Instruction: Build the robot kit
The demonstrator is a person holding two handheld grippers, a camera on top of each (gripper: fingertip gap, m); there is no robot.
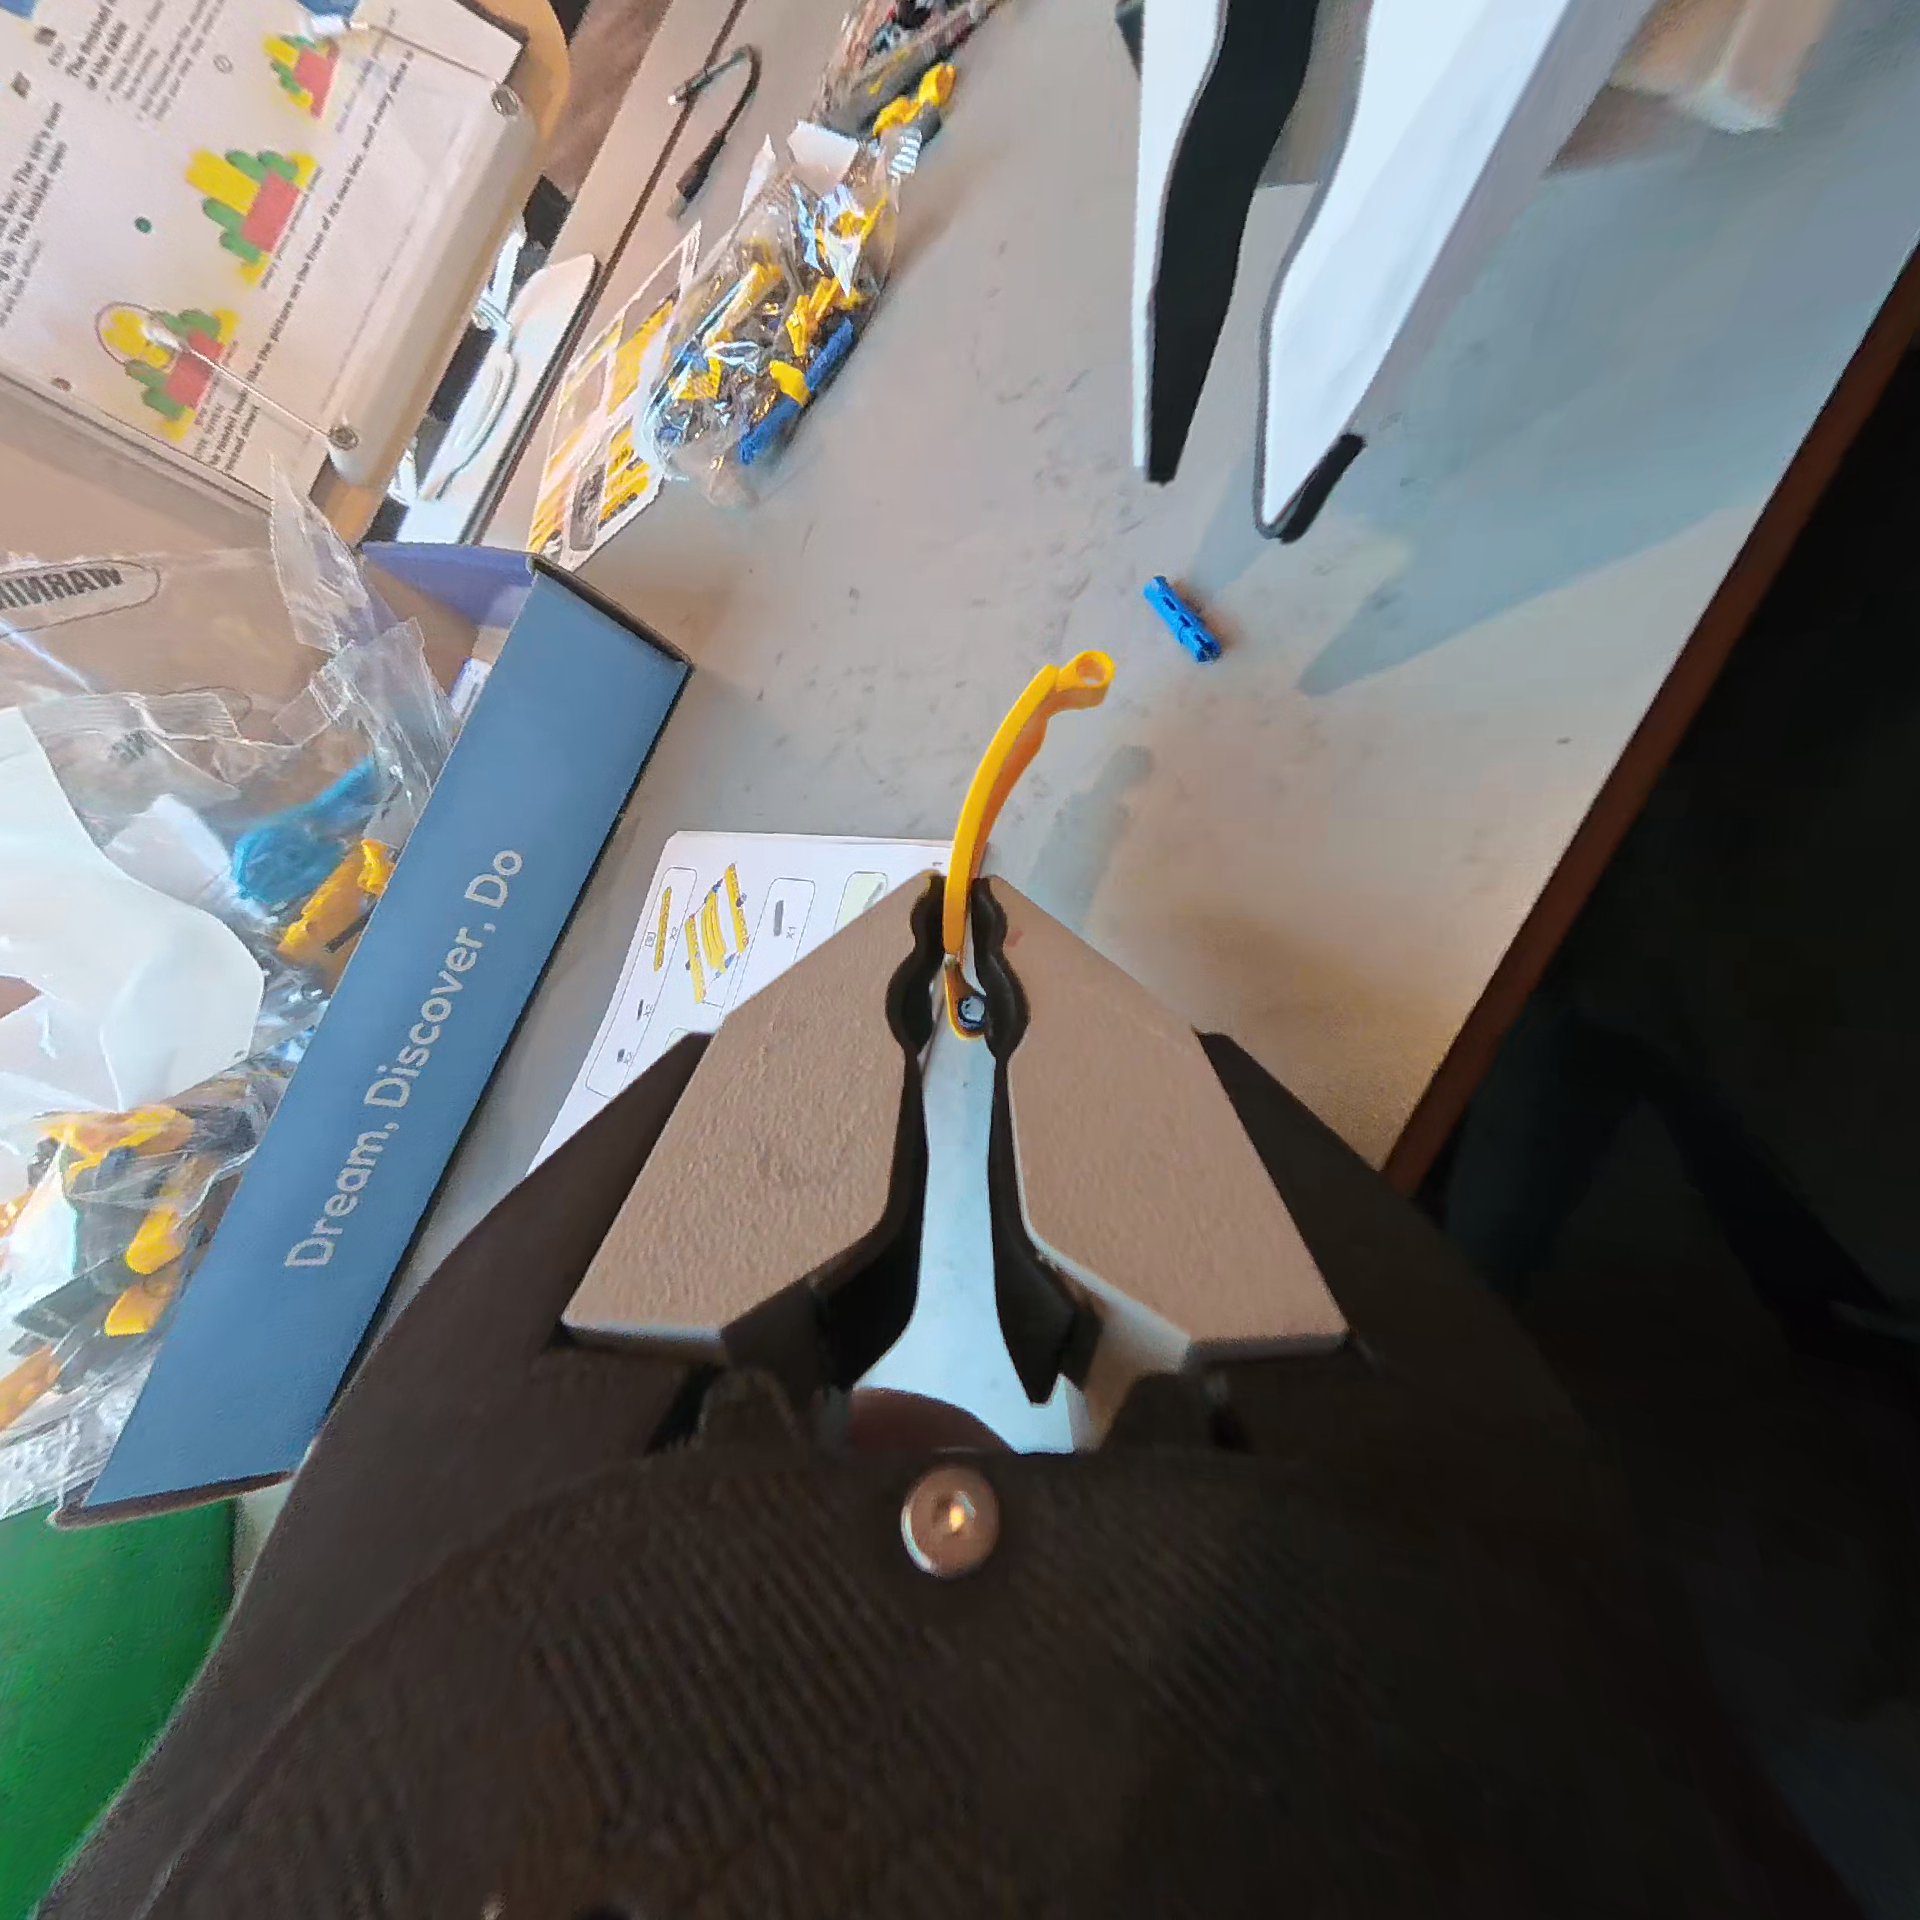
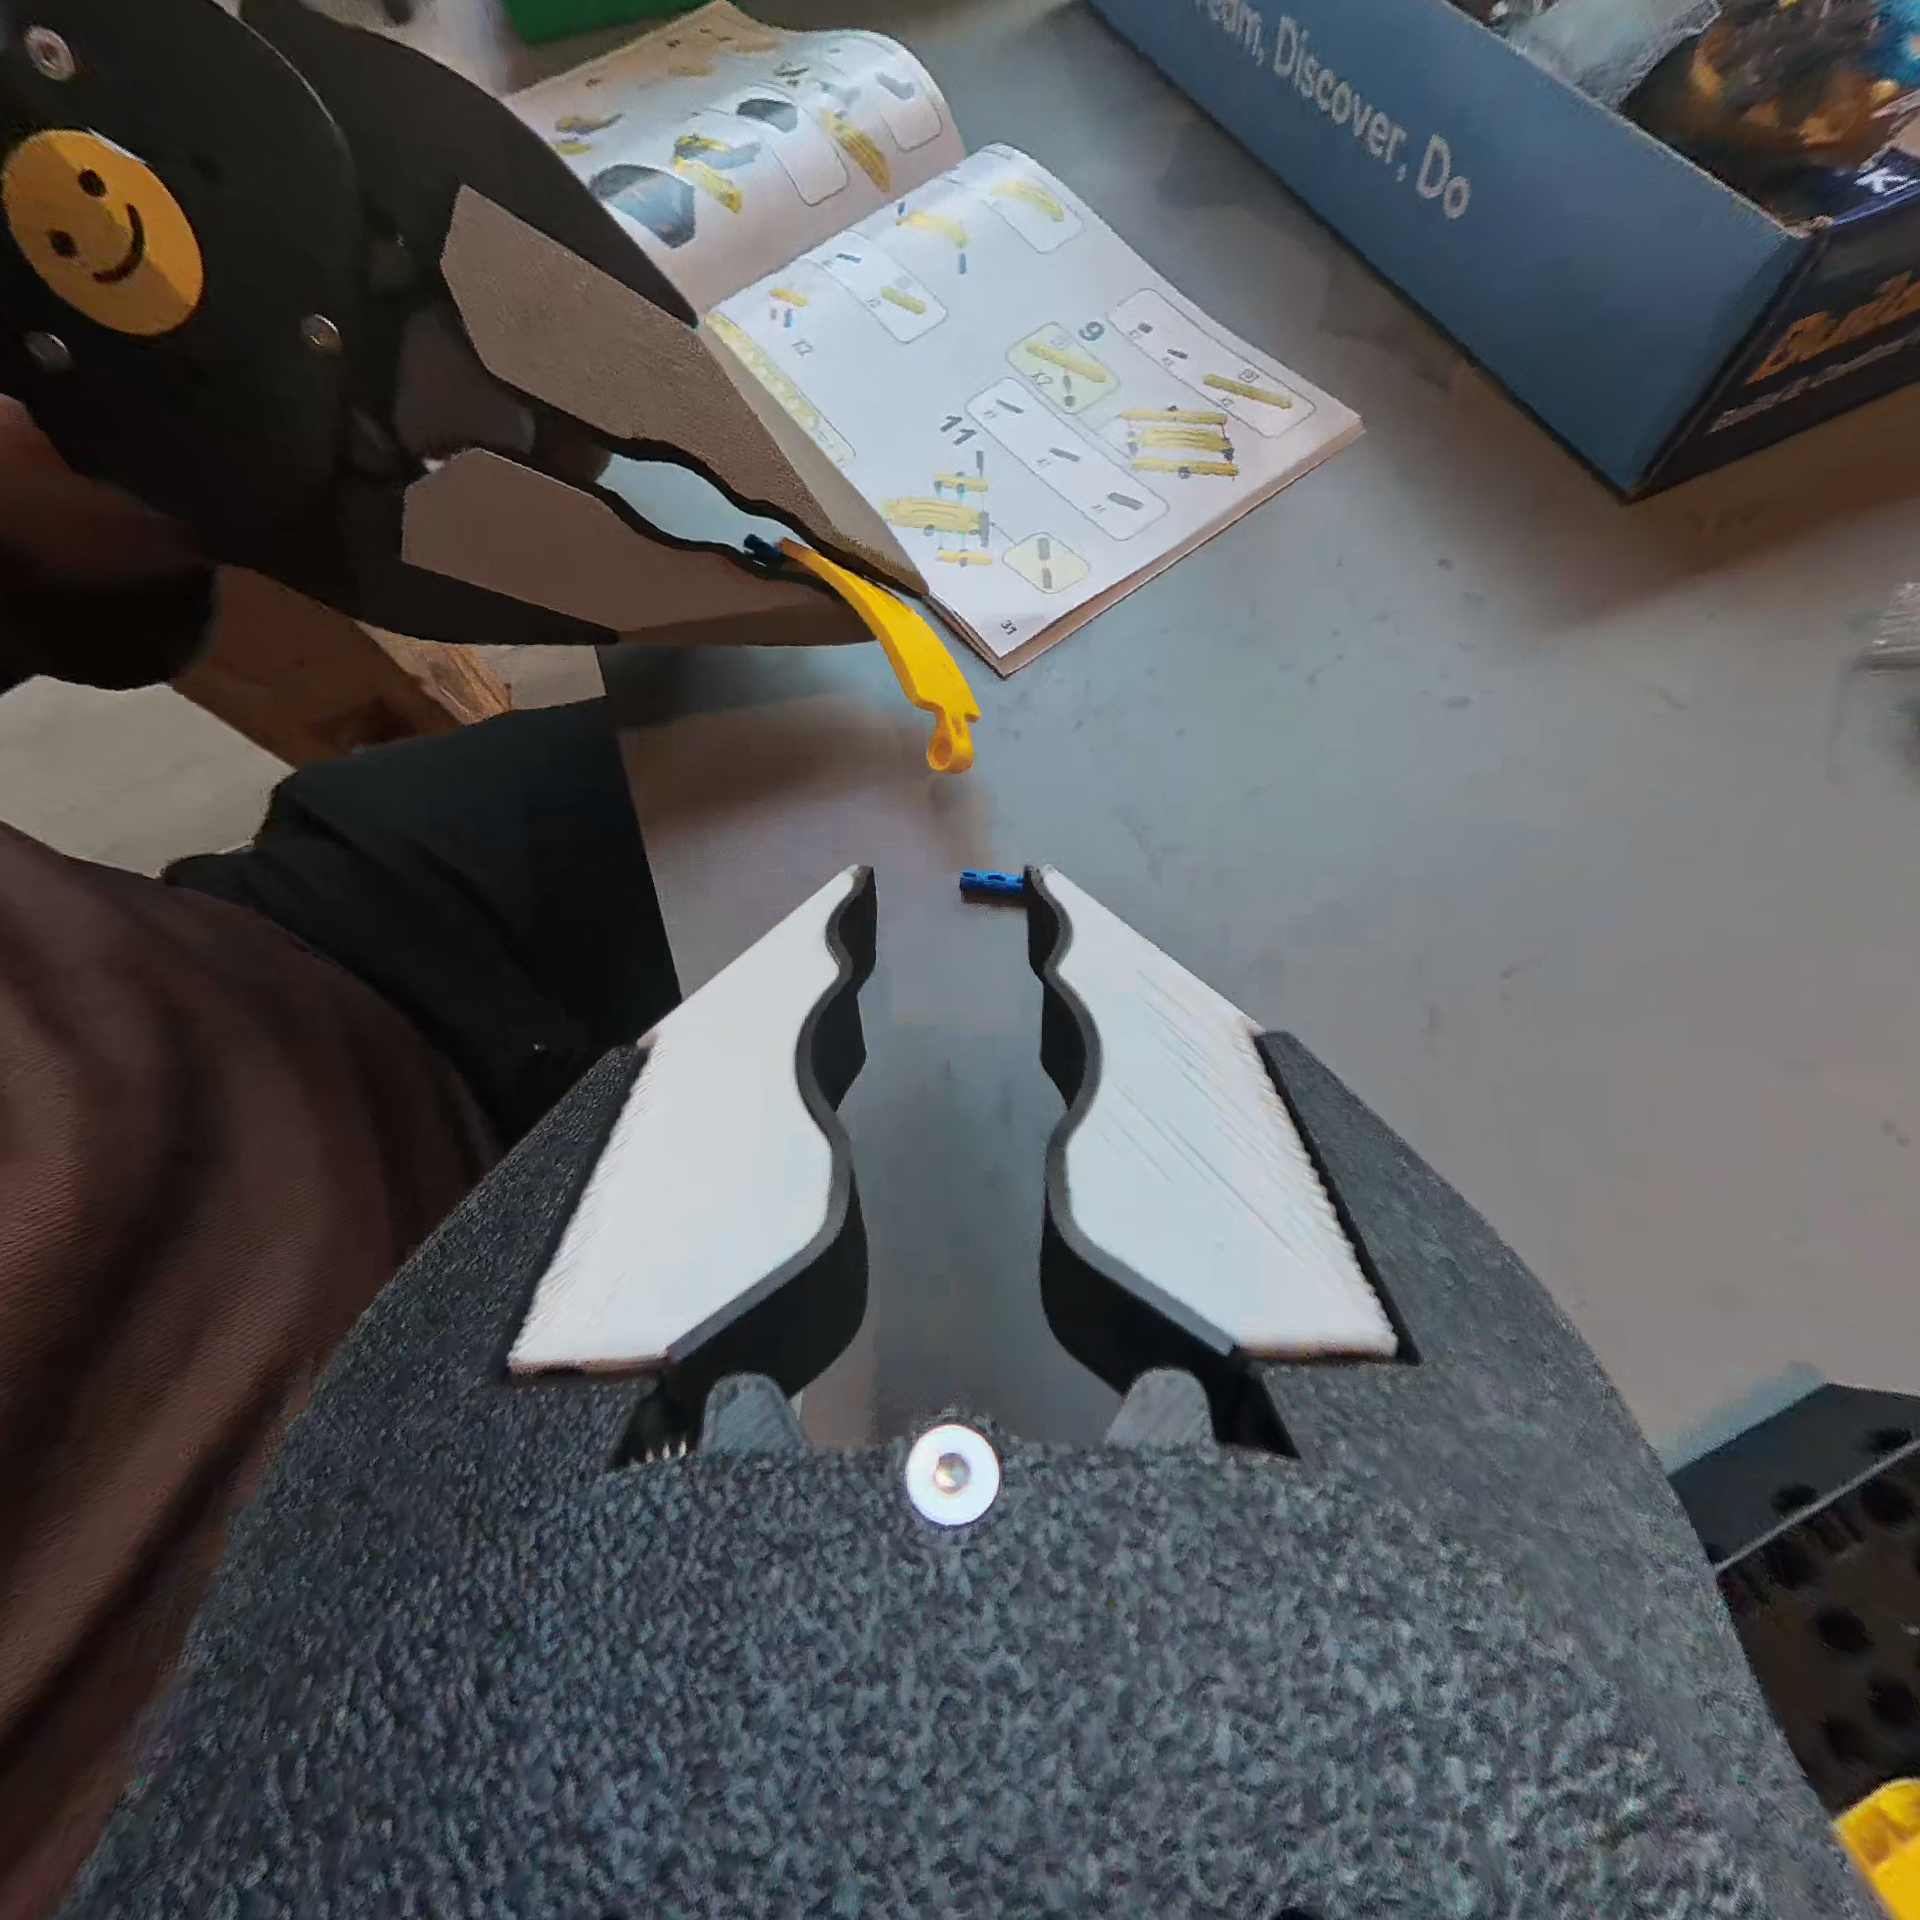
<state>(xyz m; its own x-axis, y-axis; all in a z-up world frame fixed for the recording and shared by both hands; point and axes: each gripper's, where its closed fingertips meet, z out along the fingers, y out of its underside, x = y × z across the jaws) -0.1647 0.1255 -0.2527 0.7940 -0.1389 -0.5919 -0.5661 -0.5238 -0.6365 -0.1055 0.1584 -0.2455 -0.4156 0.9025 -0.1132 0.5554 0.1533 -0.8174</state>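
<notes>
My left gripper (image 1: 958, 883) is clenched on a curved yellow piece (image 1: 995, 790), pinching its near end between the tips, where a small dark blue pin (image 1: 972, 1008) sits in the piece's hole. In my left wrist view the piece's long axis runs away from me toward twelve o'clock, bowing slightly to one o'clock, its ringed free end held above the grey table (image 1: 1299, 883). A loose blue peg (image 1: 1181, 619) lies on the table beyond it at one o'clock, long axis slanting from ten to four. My right gripper (image 2: 951, 883) is spread wide and grasps nothing; in its own view that peg lies just off the inner edge of the right-hand fingertip, long axis from nine to three, and I cannot tell whether they touch. Only the right wrist view shows the yellow piece from the side, curving down toward five o'clock out of the left gripper at ten o'clock, and the open instruction booklet (image 2: 1039, 395) at twelve. Only the left wrist view shows the clear bag of yellow and blue parts (image 1: 769, 343) at eleven o'clock. The blue box (image 1: 436, 1039) sits at nine o'clock there, with more bagged parts inside.
</notes>
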